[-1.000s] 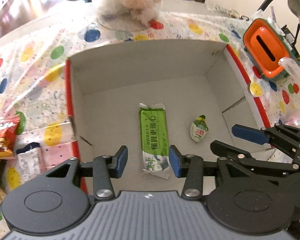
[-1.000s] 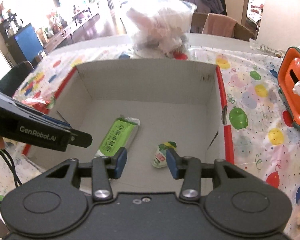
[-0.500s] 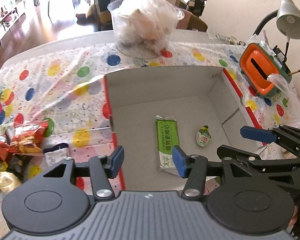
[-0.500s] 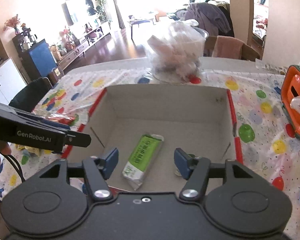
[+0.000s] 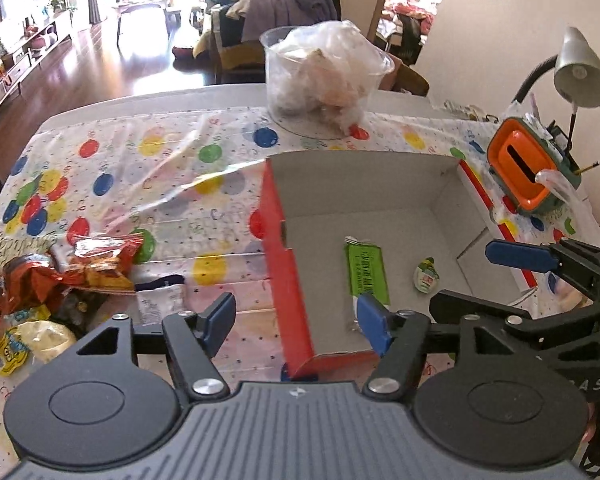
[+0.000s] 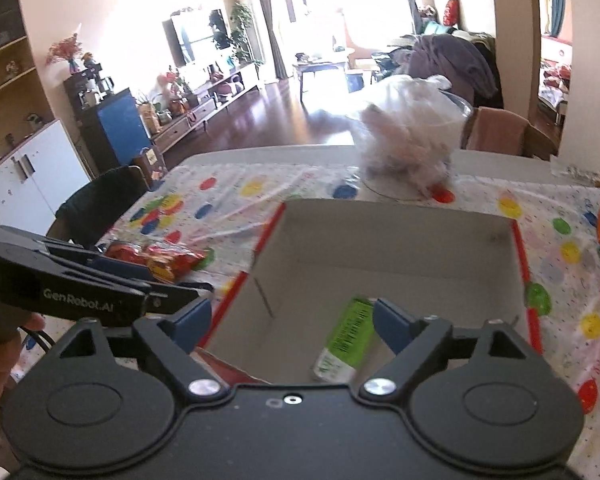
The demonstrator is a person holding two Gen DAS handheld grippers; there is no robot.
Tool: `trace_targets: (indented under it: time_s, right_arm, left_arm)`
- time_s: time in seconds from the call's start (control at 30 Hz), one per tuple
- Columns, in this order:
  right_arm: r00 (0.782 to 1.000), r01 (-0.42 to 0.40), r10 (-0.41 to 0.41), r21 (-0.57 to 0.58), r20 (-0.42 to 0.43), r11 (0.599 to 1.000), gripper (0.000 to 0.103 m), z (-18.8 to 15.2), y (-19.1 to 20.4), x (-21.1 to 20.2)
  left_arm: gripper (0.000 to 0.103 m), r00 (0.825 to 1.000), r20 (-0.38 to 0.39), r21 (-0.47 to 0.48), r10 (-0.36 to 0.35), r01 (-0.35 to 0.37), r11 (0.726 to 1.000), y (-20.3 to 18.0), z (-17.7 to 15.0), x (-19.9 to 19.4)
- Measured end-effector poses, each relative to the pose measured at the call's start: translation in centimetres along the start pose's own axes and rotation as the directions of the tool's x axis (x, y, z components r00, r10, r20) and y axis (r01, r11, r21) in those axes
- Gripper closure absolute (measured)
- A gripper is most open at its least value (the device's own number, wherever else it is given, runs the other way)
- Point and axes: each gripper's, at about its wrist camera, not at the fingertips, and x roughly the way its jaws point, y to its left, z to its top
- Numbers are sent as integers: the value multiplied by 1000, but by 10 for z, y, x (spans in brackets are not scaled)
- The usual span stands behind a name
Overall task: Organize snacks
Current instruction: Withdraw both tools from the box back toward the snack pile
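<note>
Spotted tablecloth (image 5: 148, 168); box (image 5: 364, 172) holds green packet (image 5: 367, 272) and small sachet (image 5: 425, 276); snack pile (image 5: 60, 280) remains; left gripper (image 5: 296, 320) and right gripper (image 6: 292, 320) both open, empty.

The right gripper (image 6: 292, 318) fills the lower frame, its blue-padded jaws spread wide and empty above the near edge of the red-rimmed cardboard box (image 6: 380, 236). A green snack packet (image 6: 346, 338) lies on the box floor at lower centre. The left gripper (image 6: 80, 280) reaches in from the left edge, near red snack bags (image 6: 168, 260) on the spotted tablecloth (image 6: 260, 192).
</note>
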Motion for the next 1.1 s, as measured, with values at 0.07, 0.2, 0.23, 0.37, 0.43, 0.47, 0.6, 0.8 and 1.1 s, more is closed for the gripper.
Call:
trace_targets:
  time_s: [0.07,0.2,0.23,0.37,0.43,0.47,0.6,0.8,1.1]
  right_arm:
    - [1000,-7,7,-3,4,1000,13,2,9,2]
    - [1000,-9,9,0,11,1000,9,4,29,8]
    - [1000,-11,11,1,13,1000,8,5,34,9]
    - [1000,-14,14,-1,16,1000,2,7,59,20]
    - [1000,-18,19,-5,15,1000,0,7,71,26]
    - [1000,-21,22,-8,16,1000,0,7,78,29]
    - [999,-35,35,-2,14,999,0,5,102,44]
    - [1000,-29,29,34,-5,999,0,1,129,71]
    - [997,21,-20,10,-74,1000,0,-9,160,119]
  left_arm:
    - [33,1000,15,-2,7,-7,1000,9,-4,-4]
    - [31,999,32,-12,-5,6,1000,32,-10,-11]
    - [31,999,37,-12,-9,10,1000,38,-11,-13]
    - [24,998,65,-12,-16,17,1000,63,-17,-22]
    - [24,997,75,-4,-15,15,1000,77,-20,-27]
    - [23,997,81,-2,-12,13,1000,83,-21,-29]
    - [18,995,102,-4,9,-9,1000,112,-30,-37]
    - [18,994,100,-51,37,-32,998,165,-40,-44]
    - [18,988,58,-130,144,-136,982,236,-52,-40]
